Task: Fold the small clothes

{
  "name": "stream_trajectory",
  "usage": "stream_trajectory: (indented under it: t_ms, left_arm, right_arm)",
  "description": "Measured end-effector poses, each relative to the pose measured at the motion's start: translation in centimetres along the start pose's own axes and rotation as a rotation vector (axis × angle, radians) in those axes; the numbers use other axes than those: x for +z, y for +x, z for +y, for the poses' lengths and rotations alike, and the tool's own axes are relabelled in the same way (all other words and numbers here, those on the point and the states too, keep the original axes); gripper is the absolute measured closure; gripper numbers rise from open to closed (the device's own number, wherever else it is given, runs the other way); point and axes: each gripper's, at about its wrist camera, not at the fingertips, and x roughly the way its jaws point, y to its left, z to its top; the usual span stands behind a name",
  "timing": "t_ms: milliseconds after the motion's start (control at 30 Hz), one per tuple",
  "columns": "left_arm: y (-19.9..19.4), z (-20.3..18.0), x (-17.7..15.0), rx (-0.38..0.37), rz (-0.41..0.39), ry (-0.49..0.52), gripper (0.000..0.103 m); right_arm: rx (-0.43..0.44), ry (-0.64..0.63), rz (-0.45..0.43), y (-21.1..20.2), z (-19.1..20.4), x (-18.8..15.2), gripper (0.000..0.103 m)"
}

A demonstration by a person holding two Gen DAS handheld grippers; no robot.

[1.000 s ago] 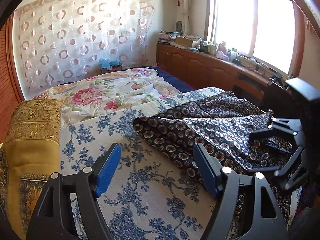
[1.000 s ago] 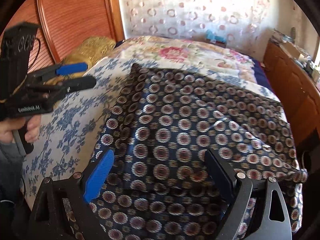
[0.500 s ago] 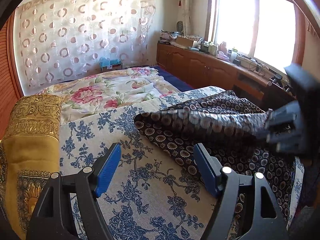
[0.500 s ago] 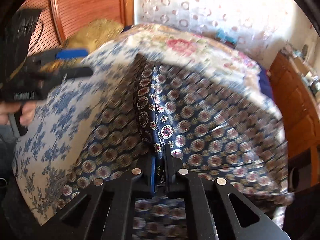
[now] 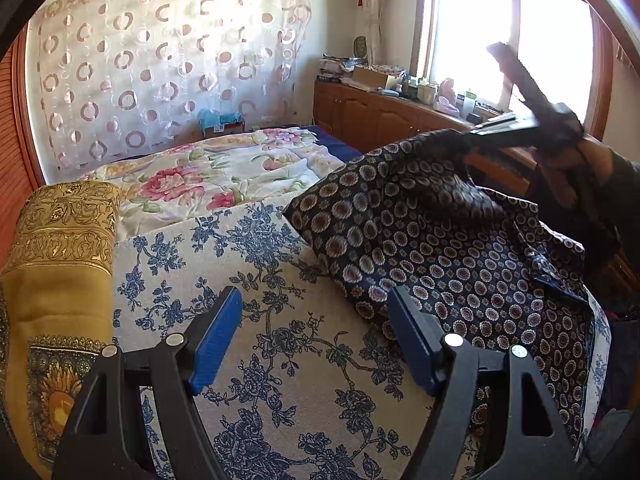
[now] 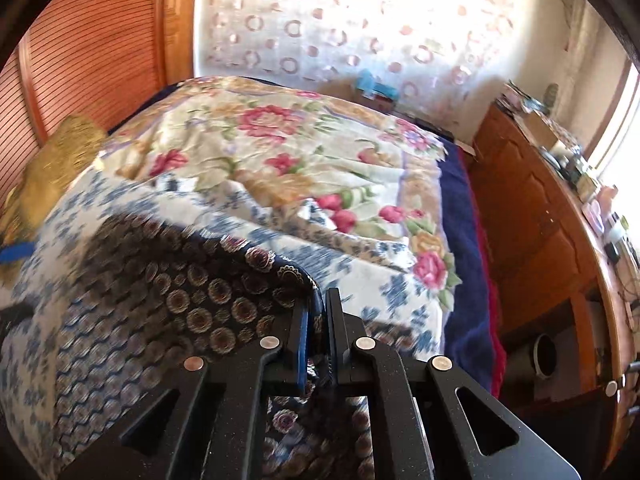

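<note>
A dark navy garment (image 5: 440, 236) with round medallion print lies on the blue-flowered bedspread (image 5: 280, 344). My right gripper (image 6: 318, 308) is shut on an edge of the garment (image 6: 208, 292), and the cloth is bunched between its blue pads. In the left wrist view the right gripper (image 5: 476, 136) holds that edge up above the bed, so the cloth hangs tented beneath it. My left gripper (image 5: 316, 324) stands open low over the bedspread, with nothing between its fingers. It sits just left of the garment's near edge.
A gold patterned pillow (image 5: 60, 264) lies at the left. A pink-flowered quilt (image 5: 208, 176) covers the far half of the bed. A wooden cabinet (image 5: 384, 116) with clutter runs under the window at right. A circle-print curtain (image 5: 168, 64) hangs behind.
My right gripper shut on the garment's edge, then rose and swung to the side with the cloth, lifting it off the bed. The left gripper stayed where it was.
</note>
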Motion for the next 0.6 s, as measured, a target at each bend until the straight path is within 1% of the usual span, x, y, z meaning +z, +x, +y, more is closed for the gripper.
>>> stream_trajectory:
  t_ms: [33, 67, 100, 133, 167, 200, 233, 267, 333, 467, 600]
  left_arm:
    - [0.0, -0.1, 0.0, 0.001, 0.001, 0.002, 0.027]
    - [0.1, 0.0, -0.1, 0.001, 0.002, 0.003, 0.027]
    - [0.1, 0.0, -0.1, 0.002, 0.002, 0.004, 0.027]
    - [0.1, 0.0, -0.1, 0.001, 0.003, 0.003, 0.027]
    - [0.2, 0.1, -0.1, 0.001, 0.004, 0.002, 0.027]
    - [0.2, 0.1, -0.1, 0.002, 0.005, 0.002, 0.027]
    - [0.1, 0.0, -0.1, 0.002, 0.004, 0.003, 0.027]
    - [0.1, 0.0, -0.1, 0.001, 0.002, 0.003, 0.027]
    - [0.1, -0.1, -0.1, 0.0, 0.001, 0.004, 0.027]
    - [0.0, -0.3, -0.2, 0.001, 0.0, 0.009, 0.027]
    - [0.1, -0.6, -0.2, -0.002, -0.001, 0.012, 0.027]
  right_arm:
    - [-0.025, 0.001, 0.01, 0.7, 0.1, 0.5, 0.097]
    - [-0.05, -0.003, 0.016, 1.2, 0.7, 0.6, 0.094]
    - [-0.08, -0.002, 0.021, 1.6, 0.5, 0.9, 0.084]
    - [-0.109, 0.006, 0.022, 1.6, 0.8, 1.1, 0.07]
    - [-0.136, 0.022, 0.023, 1.6, 0.6, 1.1, 0.062]
    - [-0.152, 0.036, 0.018, 0.9, 0.7, 0.8, 0.051]
    - [-0.162, 0.047, 0.009, 0.8, 1.7, 0.6, 0.05]
    - [-0.169, 0.062, 0.0, 0.3, 1.7, 0.4, 0.05]
    - [-0.157, 0.08, -0.004, -0.8, 2.3, -0.3, 0.05]
    - [-0.083, 0.072, -0.014, -3.2, 3.9, -2.9, 0.05]
    - [-0.024, 0.078, 0.02, -4.6, 6.3, -6.5, 0.05]
